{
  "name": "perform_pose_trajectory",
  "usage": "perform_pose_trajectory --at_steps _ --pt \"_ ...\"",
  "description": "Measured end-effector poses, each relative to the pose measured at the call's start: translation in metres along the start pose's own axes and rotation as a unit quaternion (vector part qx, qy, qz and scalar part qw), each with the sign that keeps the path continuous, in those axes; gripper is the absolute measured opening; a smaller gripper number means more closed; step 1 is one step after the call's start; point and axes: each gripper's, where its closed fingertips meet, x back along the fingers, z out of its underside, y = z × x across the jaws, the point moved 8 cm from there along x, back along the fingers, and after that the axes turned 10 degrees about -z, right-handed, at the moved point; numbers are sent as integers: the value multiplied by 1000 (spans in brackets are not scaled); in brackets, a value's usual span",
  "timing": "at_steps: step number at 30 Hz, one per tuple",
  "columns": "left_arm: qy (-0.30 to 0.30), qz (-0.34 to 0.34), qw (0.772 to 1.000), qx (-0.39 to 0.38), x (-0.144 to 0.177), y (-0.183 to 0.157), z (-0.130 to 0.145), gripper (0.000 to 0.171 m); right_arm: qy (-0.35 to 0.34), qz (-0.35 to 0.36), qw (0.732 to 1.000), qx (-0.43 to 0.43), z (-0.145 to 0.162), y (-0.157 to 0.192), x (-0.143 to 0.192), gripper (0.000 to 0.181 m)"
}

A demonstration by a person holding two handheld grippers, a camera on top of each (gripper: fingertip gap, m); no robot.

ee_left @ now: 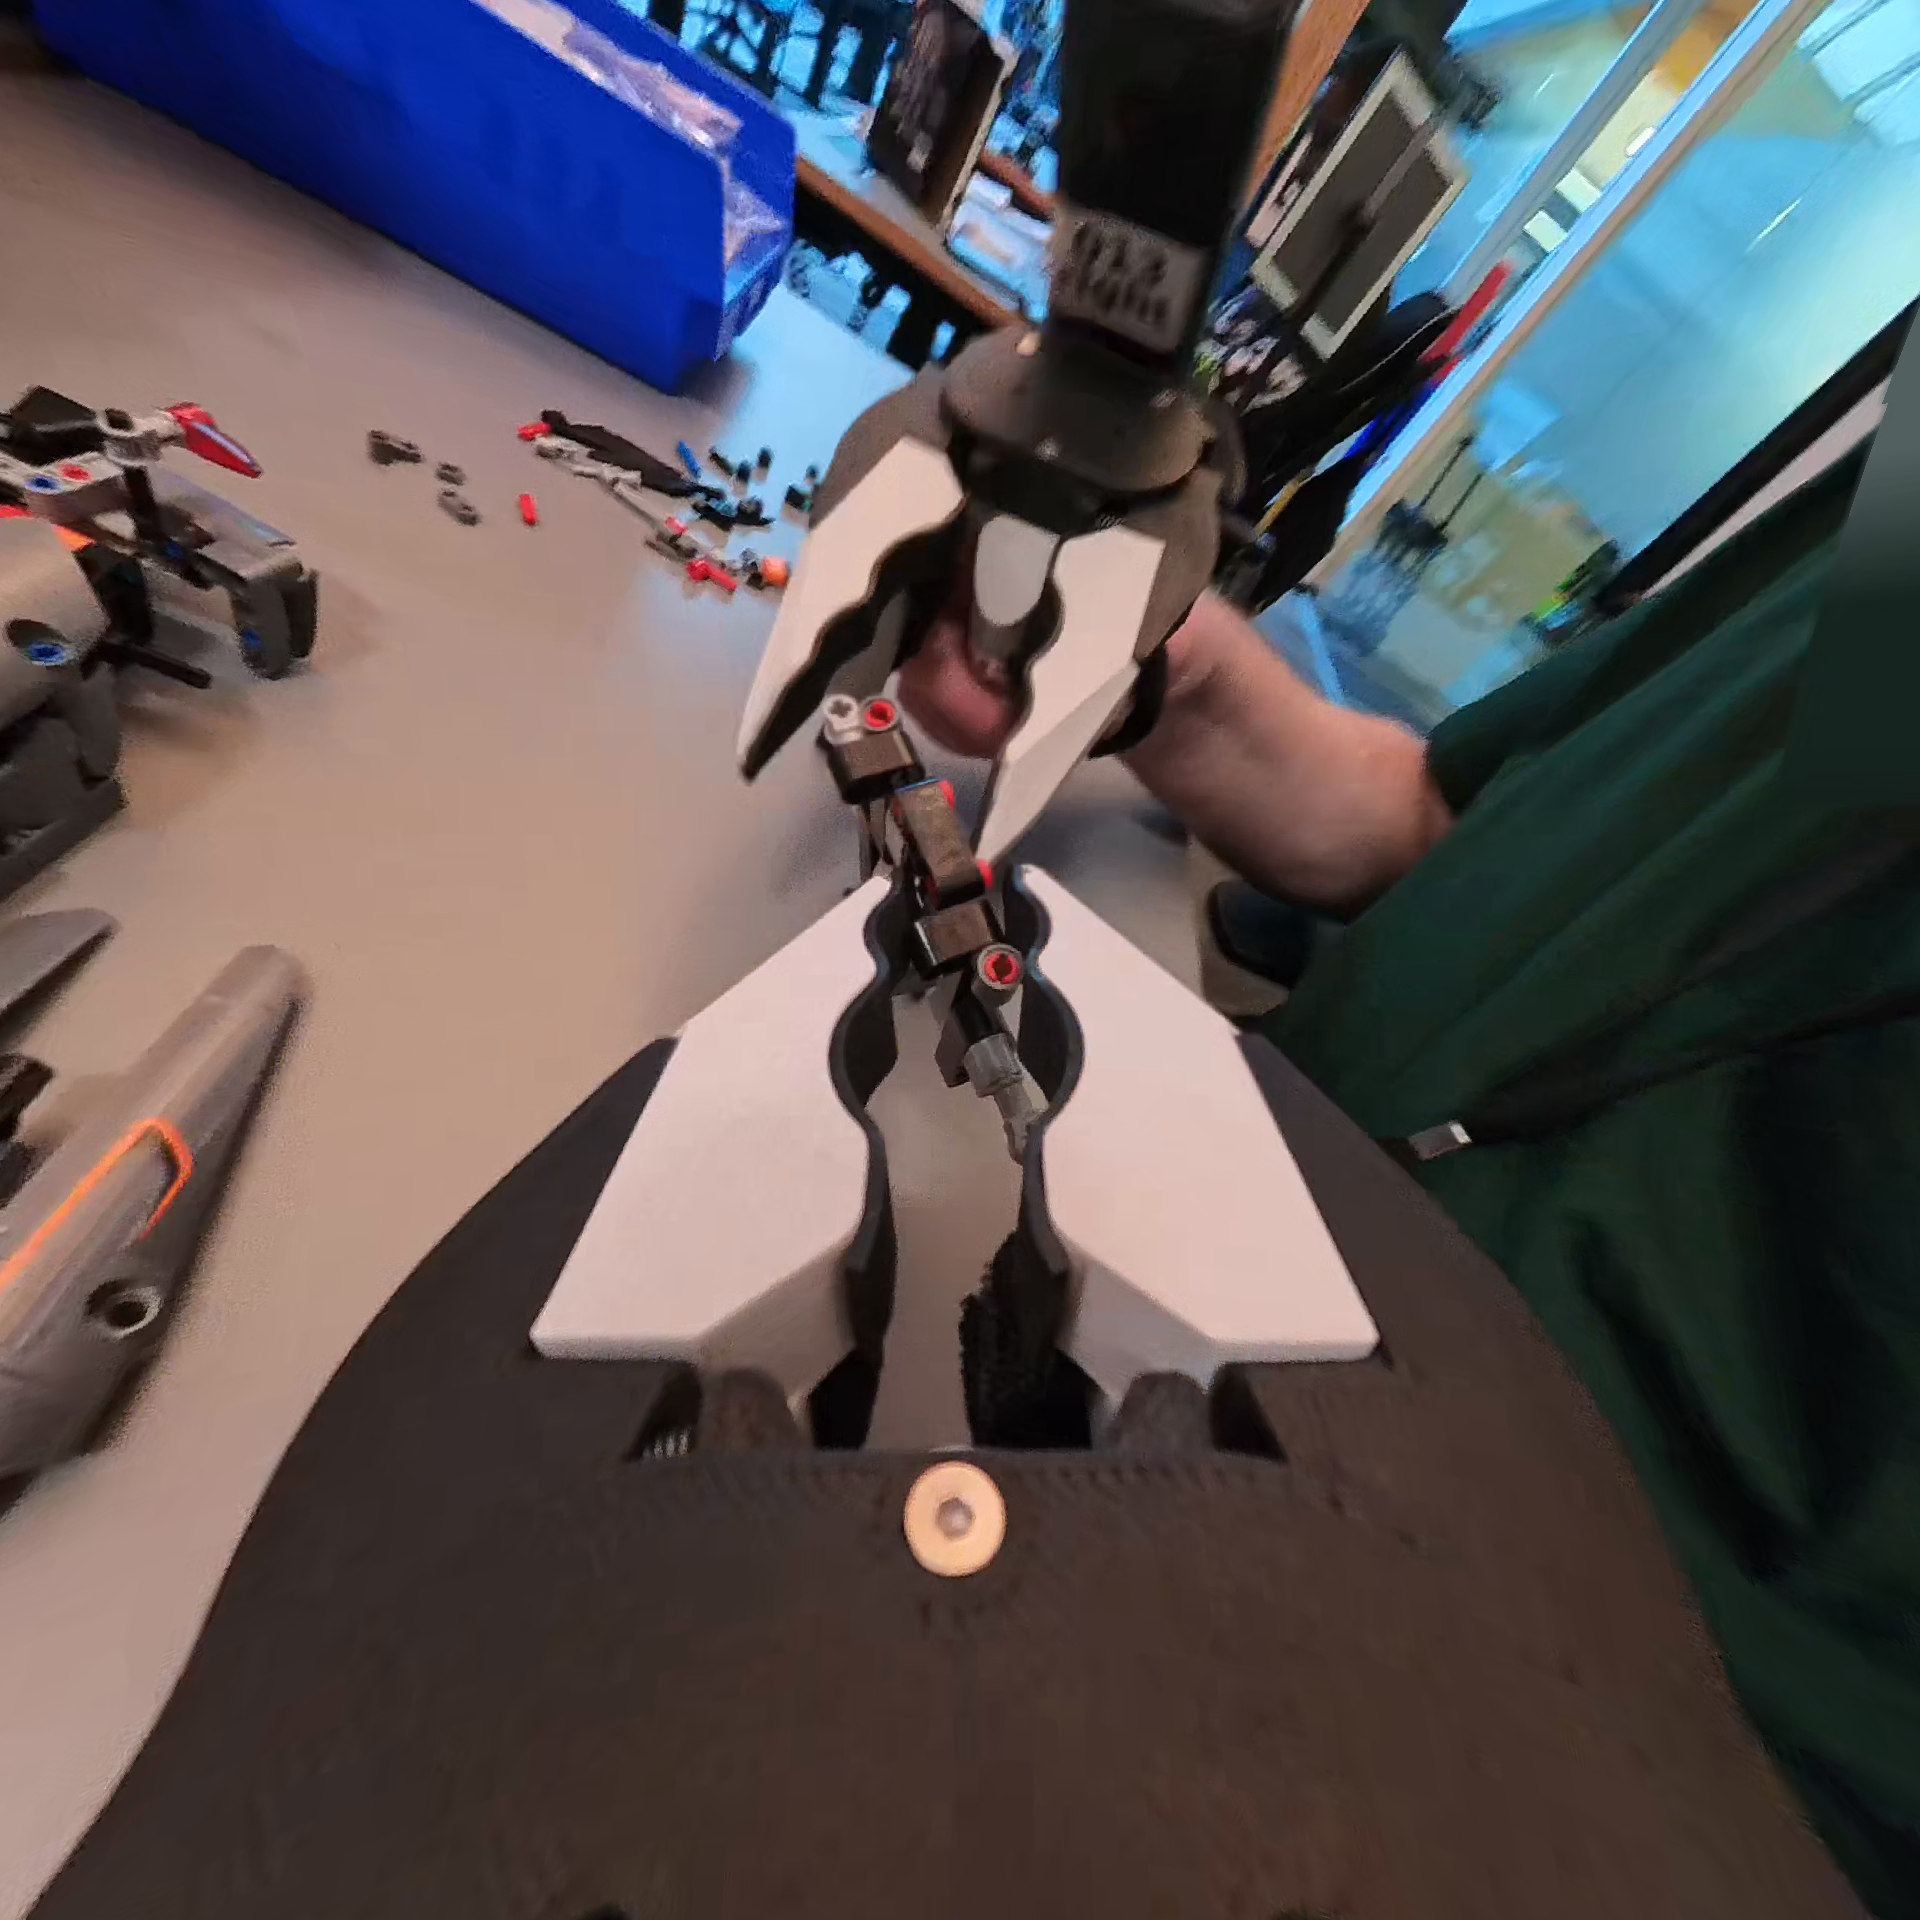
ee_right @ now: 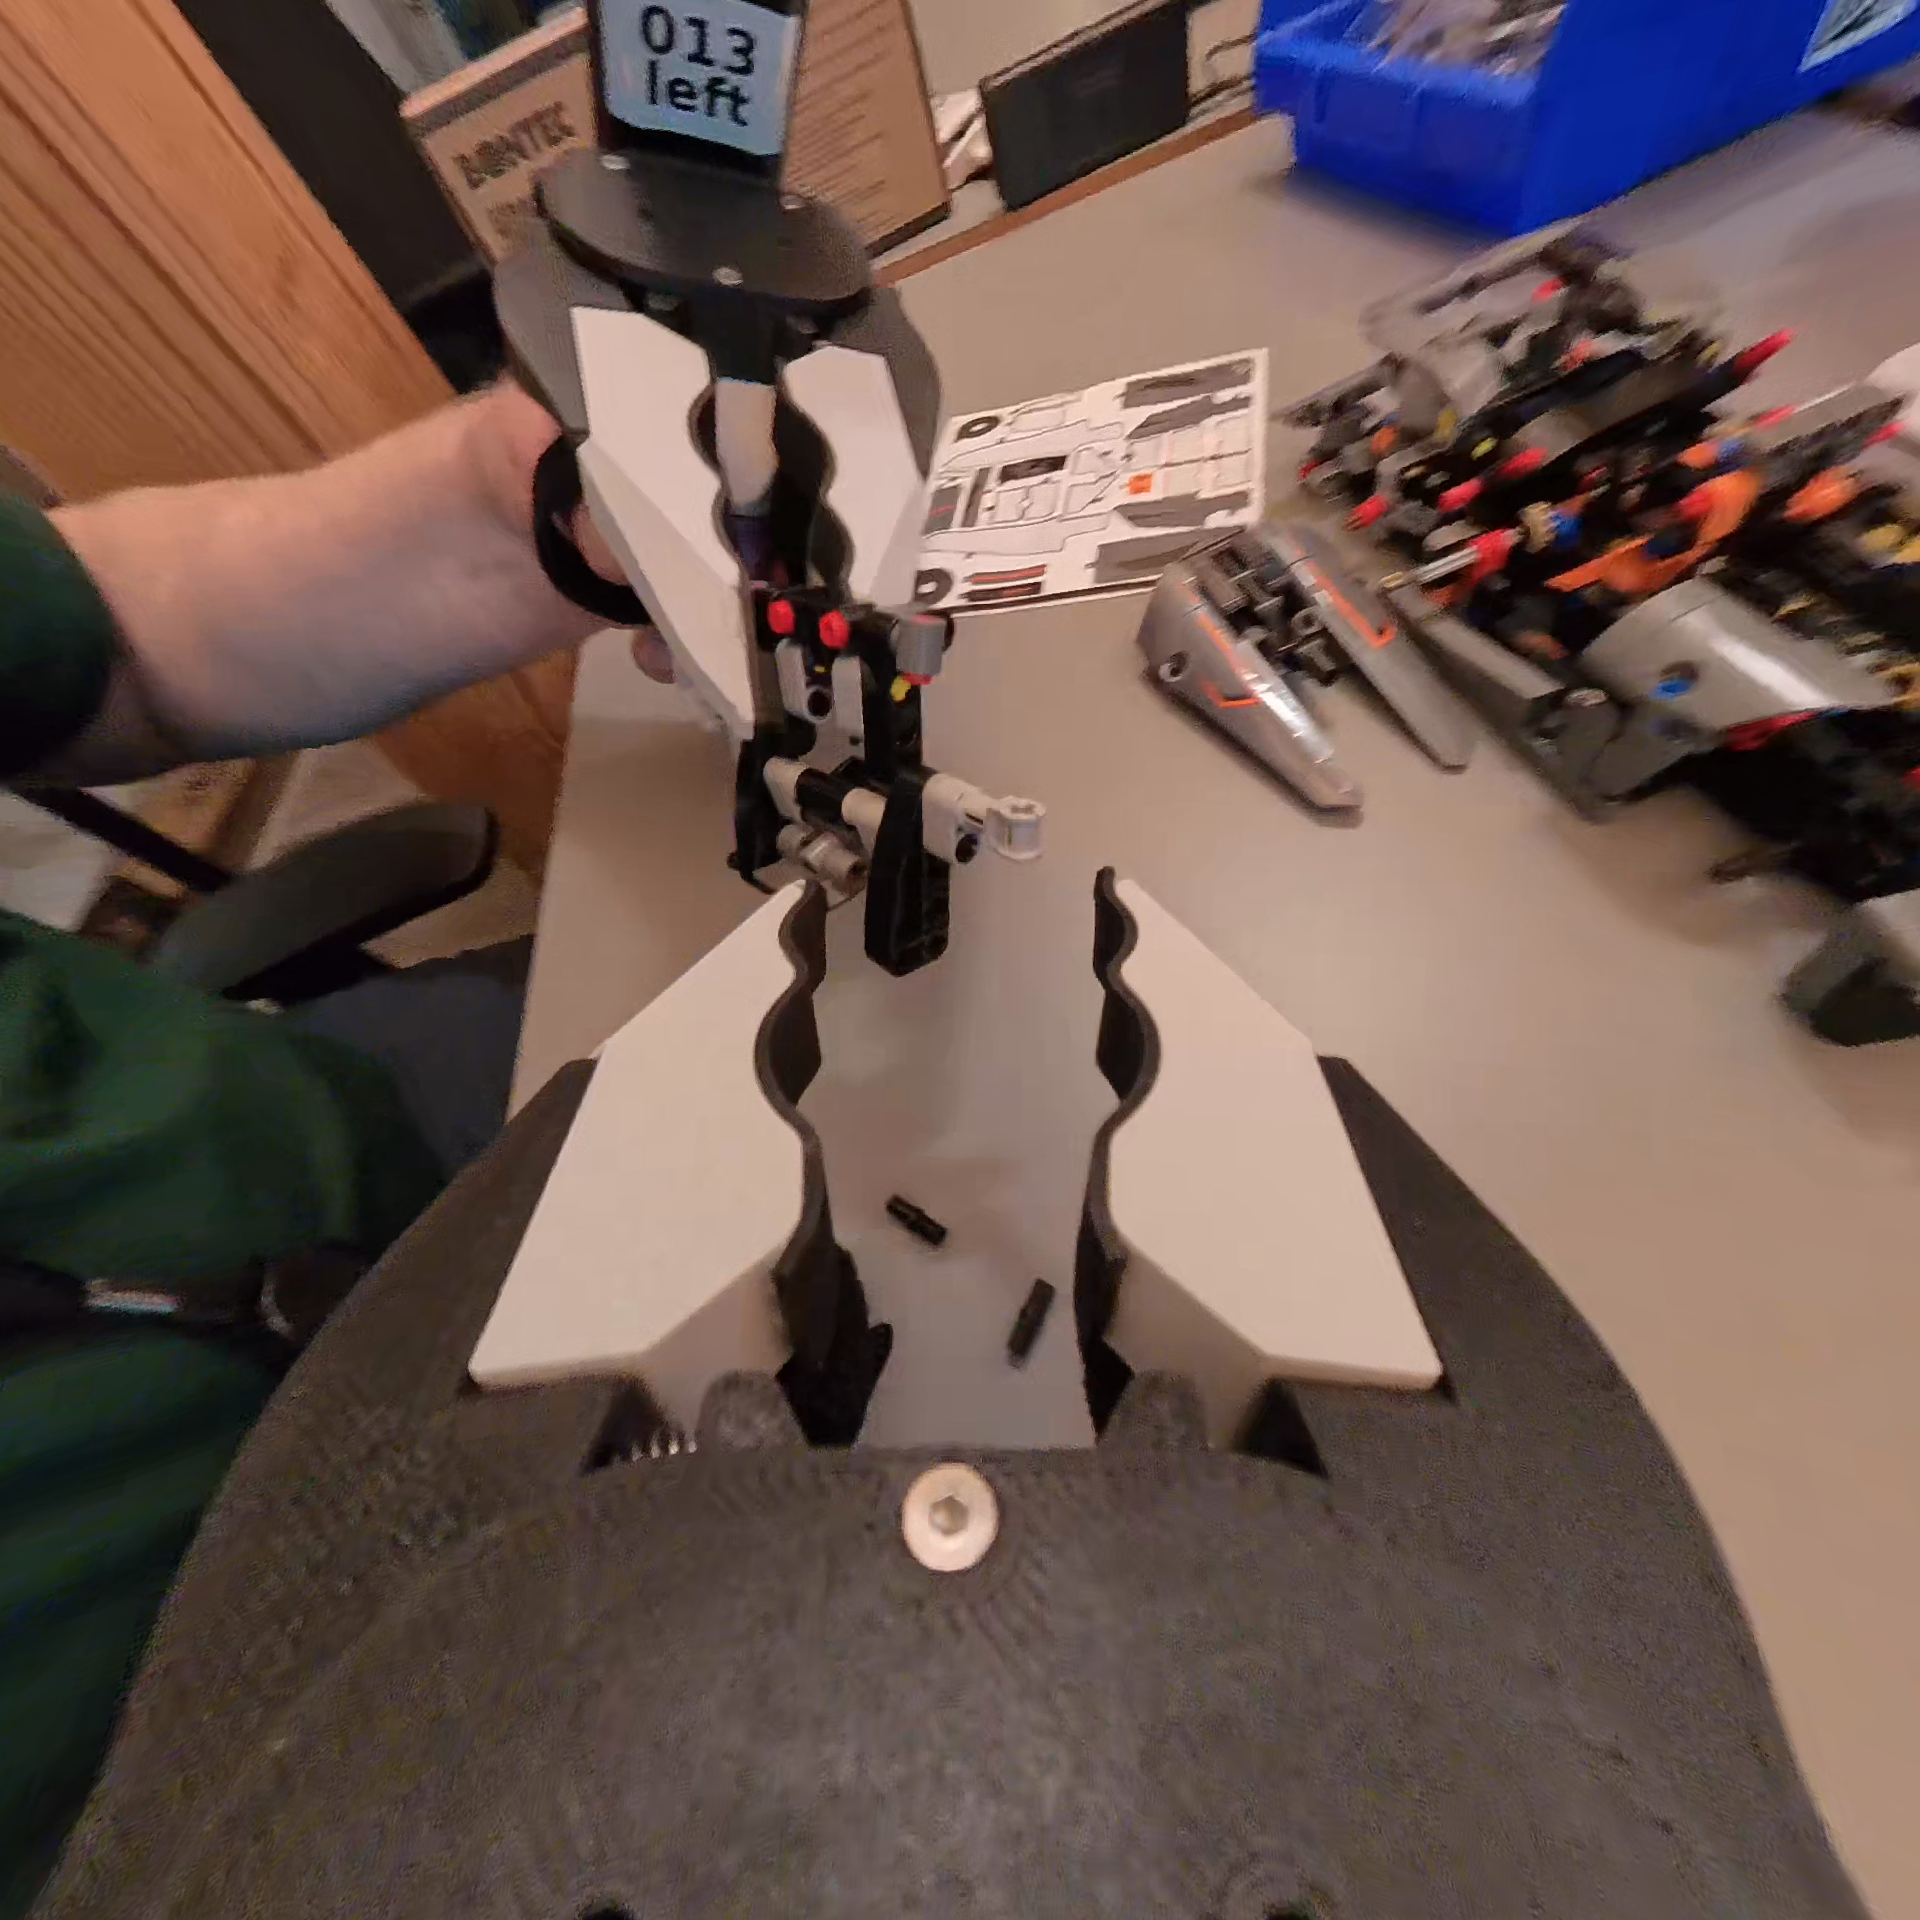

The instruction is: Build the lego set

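My left gripper (ee_left: 956, 894) is shut on a small lego sub-assembly (ee_left: 935, 862) made of black beams, red pins and a grey axle. In the right wrist view the left gripper (ee_right: 821, 644) holds this sub-assembly (ee_right: 852, 790) hanging down above the table. My right gripper (ee_right: 956, 888) is open. The sub-assembly's lower black beam sits just between its fingertips, nearer the left one. In the left wrist view the right gripper (ee_left: 873, 805) faces mine, its jaws spread around the sub-assembly's far end. Two small black pins (ee_right: 916, 1221) (ee_right: 1031, 1320) lie on the grey table (ee_right: 1351, 1039) under the right gripper.
A large grey, black and orange lego model (ee_right: 1662, 582) stands at the right, with grey panels (ee_right: 1247, 675) beside it. A sticker sheet (ee_right: 1101, 478) lies behind. Loose parts (ee_left: 665, 488) and a blue bin (ee_left: 468, 156) are farther back. A person's green sleeve (ee_left: 1662, 935) is close by. There is about 4 centimeters between the tips of the two grippers.
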Motion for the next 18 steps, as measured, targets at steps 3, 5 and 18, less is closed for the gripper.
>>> perform_pose_trajectory --at_steps 3,5,18 --pt "-1 42 999 28 -2 2 -1 15 -23 -76 996 -34 -1 2 -6 29" --pt "2 60 998 33 -5 2 -1 14 -47 -116 990 -59 -2 1 -7 17" --pt "-83 45 992 79 -4 3 1 44 -249 -194 937 -148 -7 -17 27 8"
